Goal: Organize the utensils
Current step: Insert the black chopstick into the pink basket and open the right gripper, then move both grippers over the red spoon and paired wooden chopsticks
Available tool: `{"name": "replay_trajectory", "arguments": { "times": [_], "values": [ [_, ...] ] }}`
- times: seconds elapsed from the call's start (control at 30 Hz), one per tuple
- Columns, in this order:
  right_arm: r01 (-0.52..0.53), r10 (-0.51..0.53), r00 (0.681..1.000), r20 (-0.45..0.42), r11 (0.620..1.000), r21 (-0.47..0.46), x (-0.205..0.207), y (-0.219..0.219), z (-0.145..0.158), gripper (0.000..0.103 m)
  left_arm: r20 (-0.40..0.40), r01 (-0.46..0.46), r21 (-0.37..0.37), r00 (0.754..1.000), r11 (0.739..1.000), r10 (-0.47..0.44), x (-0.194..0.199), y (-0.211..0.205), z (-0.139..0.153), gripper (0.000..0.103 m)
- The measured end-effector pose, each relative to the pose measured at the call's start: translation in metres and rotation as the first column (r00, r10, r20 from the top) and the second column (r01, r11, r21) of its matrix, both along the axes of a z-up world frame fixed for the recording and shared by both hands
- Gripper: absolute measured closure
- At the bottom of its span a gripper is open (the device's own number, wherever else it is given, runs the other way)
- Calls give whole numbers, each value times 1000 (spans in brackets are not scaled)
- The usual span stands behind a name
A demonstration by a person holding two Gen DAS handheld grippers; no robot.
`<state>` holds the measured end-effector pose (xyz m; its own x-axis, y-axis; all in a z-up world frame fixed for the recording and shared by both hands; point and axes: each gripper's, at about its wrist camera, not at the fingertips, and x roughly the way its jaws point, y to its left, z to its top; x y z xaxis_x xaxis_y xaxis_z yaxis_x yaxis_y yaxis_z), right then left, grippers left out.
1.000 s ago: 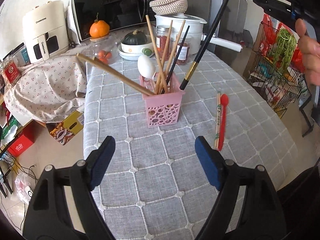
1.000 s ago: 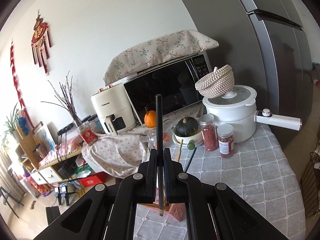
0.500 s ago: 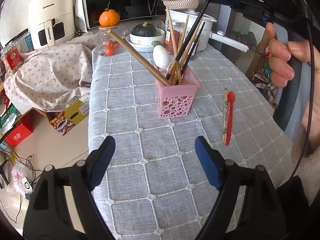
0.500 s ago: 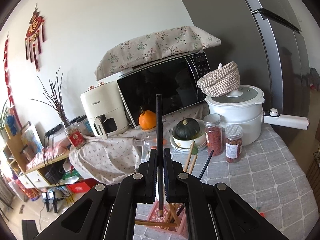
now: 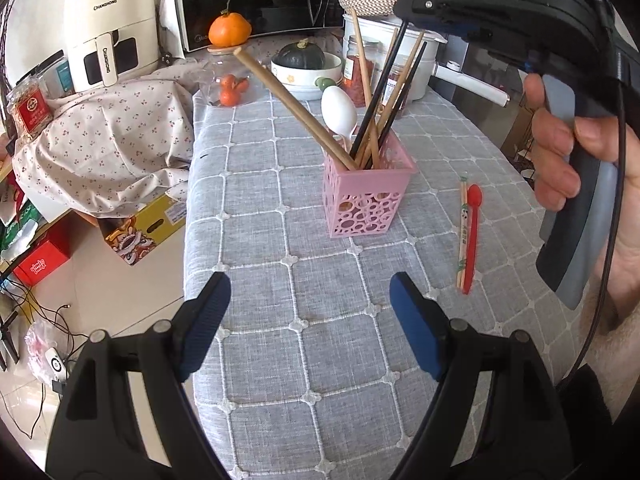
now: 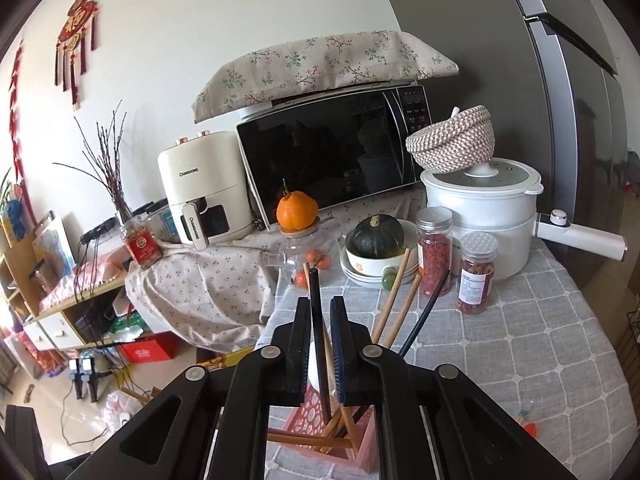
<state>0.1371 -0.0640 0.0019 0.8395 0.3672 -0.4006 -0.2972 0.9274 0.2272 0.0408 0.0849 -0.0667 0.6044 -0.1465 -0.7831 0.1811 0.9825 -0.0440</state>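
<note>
A pink perforated holder [image 5: 366,192] stands on the grey checked tablecloth and holds several wooden chopsticks, a white spoon [image 5: 339,110] and black chopsticks. My right gripper [image 6: 320,312] is above the holder, with its pads slightly apart beside a black chopstick [image 6: 318,328] whose lower end is inside the holder [image 6: 352,436]. It also shows in the left wrist view [image 5: 412,8], hand-held. My left gripper [image 5: 308,320] is open and empty, low over the near cloth. A red spoon [image 5: 472,236] and a wrapped chopstick pair [image 5: 463,232] lie right of the holder.
At the back stand a microwave [image 6: 332,160], an air fryer [image 6: 204,192], a white pot [image 6: 480,208], two spice jars [image 6: 476,280], a bowl with a squash [image 6: 374,240] and an orange [image 5: 229,30]. The table's left edge [image 5: 188,240] drops to a cluttered floor.
My right gripper has come down over the holder, lowering the black chopstick into it, and its pads have parted slightly. The left gripper stays open and has drawn back a little.
</note>
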Motion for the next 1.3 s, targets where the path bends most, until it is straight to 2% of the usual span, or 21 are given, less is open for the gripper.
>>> {"name": "replay_trajectory", "arguments": {
  "times": [0.17,0.33,0.37,0.47,0.6,0.77,0.93,1.07,1.13,1.2,1.3],
  "values": [
    [-20,19,998,52,999,27,-17,-11,21,68,1,-6,7,1000,1000,6,2,-2,0,21],
    [-36,34,995,89,999,28,-35,-30,40,57,-6,-6,4,1000,1000,6,3,-7,0,21],
    [-36,34,995,92,999,26,-39,-35,43,52,-6,-6,5,1000,1000,6,4,-9,0,21],
    [-29,28,996,87,999,15,-47,-51,47,42,-13,-5,7,1000,1000,5,5,-14,-1,21],
    [9,-8,999,53,1000,-26,-52,-78,41,34,-30,-4,-6,1000,1000,4,9,-23,-2,21],
    [37,-39,998,-41,998,-47,-54,-110,26,24,-50,2,-23,999,1000,-3,14,-42,-4,21],
    [74,-86,985,-149,994,-80,-53,-139,7,18,-63,30,-9,998,1000,-31,20,-70,-7,21],
    [94,-128,952,-278,987,-133,-45,-160,-17,18,-87,66,-4,994,998,-66,26,-97,-12,21],
    [110,-156,932,-327,982,-156,-42,-172,-30,18,-124,90,-7,988,996,-90,31,-113,-20,21],
    [128,-187,906,-380,976,-175,-40,-184,-42,18,-180,104,-8,978,995,-104,37,-128,-33,21],
    [149,-232,850,-473,967,-206,-37,-205,-62,18,-242,110,-35,963,993,-115,48,-150,-45,21]
  ]
}}
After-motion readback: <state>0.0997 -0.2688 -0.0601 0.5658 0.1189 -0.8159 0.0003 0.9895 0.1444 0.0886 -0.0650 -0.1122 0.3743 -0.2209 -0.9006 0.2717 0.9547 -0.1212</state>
